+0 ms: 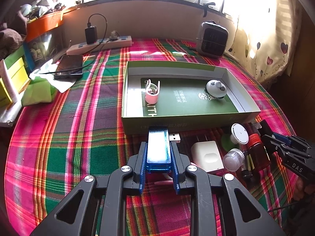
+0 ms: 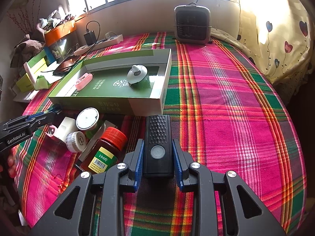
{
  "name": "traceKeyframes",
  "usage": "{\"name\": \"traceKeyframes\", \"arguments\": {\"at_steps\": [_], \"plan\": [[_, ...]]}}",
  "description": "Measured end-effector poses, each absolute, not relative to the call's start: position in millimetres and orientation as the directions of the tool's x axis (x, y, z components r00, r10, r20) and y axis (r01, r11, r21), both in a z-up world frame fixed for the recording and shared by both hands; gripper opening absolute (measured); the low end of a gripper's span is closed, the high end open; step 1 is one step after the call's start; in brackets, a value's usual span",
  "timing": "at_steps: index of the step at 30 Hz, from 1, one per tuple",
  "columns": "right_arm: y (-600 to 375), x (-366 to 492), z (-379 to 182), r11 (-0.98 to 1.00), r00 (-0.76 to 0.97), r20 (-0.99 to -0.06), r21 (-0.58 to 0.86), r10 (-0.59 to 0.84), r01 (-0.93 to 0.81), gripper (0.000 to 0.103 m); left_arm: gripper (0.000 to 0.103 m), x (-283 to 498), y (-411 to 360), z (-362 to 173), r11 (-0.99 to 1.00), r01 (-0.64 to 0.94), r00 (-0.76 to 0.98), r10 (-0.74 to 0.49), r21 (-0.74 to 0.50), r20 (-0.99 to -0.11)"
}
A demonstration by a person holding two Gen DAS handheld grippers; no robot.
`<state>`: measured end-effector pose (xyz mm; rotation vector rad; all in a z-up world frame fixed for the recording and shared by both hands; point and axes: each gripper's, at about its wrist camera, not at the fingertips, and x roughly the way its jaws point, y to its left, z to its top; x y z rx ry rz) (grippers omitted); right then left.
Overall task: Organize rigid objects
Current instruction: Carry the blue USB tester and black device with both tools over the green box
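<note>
My left gripper (image 1: 158, 145) is shut on a blue translucent USB device (image 1: 158, 151), held just before the near wall of the green cardboard box (image 1: 185, 121). My right gripper (image 2: 157, 143) is shut on a black gadget with a round button (image 2: 157, 137), near the box's right corner (image 2: 157, 106). Inside the box lie a pink clip (image 1: 151, 94) and a white-grey round toy (image 1: 216, 88). Between the grippers is a pile: a white charger cube (image 1: 206, 155), a round white lid (image 1: 239, 133), a small clear jar (image 1: 233, 160) and a brown bottle with a red cap (image 2: 106, 151).
A plaid cloth (image 2: 226, 108) covers the surface. At the back stand a power strip (image 1: 102, 44) with a plugged charger, a phone (image 1: 69, 65) and a small grey heater (image 2: 192, 24). Green and yellow boxes (image 1: 15, 72) crowd the left edge; a curtain (image 2: 275, 39) hangs right.
</note>
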<state>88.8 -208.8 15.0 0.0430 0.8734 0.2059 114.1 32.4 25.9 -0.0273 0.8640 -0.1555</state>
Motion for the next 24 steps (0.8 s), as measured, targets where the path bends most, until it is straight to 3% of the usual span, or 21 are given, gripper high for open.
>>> {"name": "traceKeyframes", "arguments": {"at_steps": [24], "plan": [[-199.7, 93.1, 56.2, 0.975, 0.690, -0.692, 0.103, 0.213, -0.198, 0.029, 0.021, 127.1, 32.0, 62.3, 0.985, 0.148, 0.692, -0.165, -0.085, -0.703]]}}
